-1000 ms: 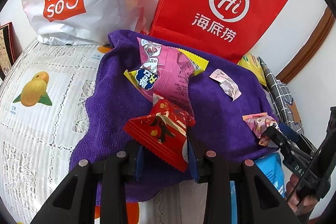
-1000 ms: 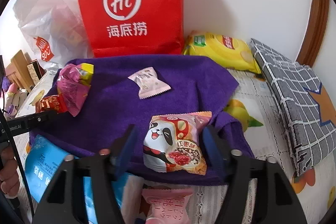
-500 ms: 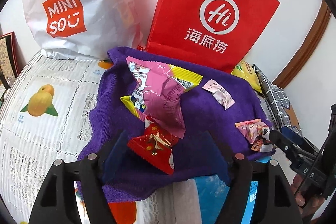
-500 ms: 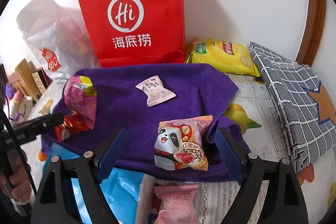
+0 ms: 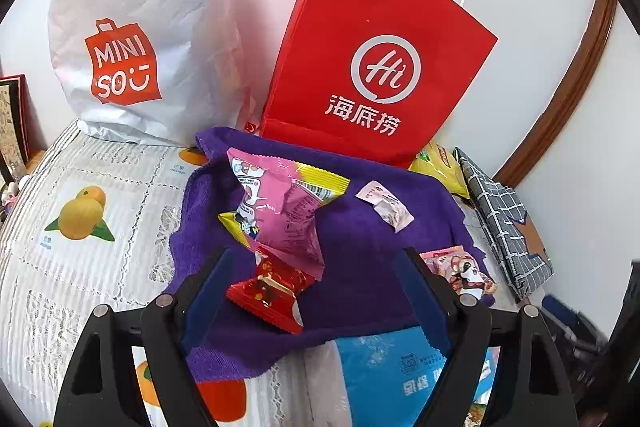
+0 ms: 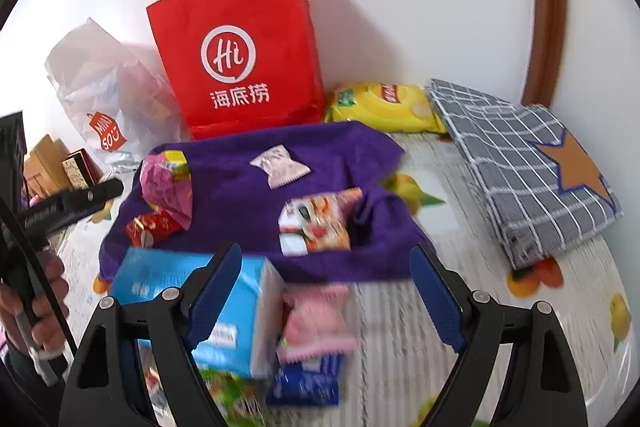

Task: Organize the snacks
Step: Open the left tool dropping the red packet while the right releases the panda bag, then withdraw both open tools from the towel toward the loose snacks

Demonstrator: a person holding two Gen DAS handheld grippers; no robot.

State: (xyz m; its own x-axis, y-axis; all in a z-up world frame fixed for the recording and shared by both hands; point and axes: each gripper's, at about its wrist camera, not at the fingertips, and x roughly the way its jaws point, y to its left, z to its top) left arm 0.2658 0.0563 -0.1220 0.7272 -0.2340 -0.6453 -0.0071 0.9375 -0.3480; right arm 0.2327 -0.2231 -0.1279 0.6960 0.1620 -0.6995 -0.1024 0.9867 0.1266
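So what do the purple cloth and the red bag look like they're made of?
Purple cloth: soft, matte terry or microfibre by its fuzzy nap and limp folds. Red bag: stiff matte paper, judging by sharp creases; its thin white handles look like twisted cord.

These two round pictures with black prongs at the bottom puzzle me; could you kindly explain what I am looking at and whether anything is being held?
There is no robot here: a person holds a two-finger gripper in each hand, and a fisheye camera on each looks forward along its fingers, which gives the round pictures. The black prongs with blue pads are those fingers. One picture comes from the left gripper, the other from the right gripper. In the right view you can see the person's hand holding the left tool.

On the table a purple towel carries snacks: a red packet, a pink bag, a pale candy and a panda packet. Behind stand a red bag and a white bag.

Nothing is held. The left jaws are opening around the red packet, which lies on the towel; the right jaws stand open and empty.
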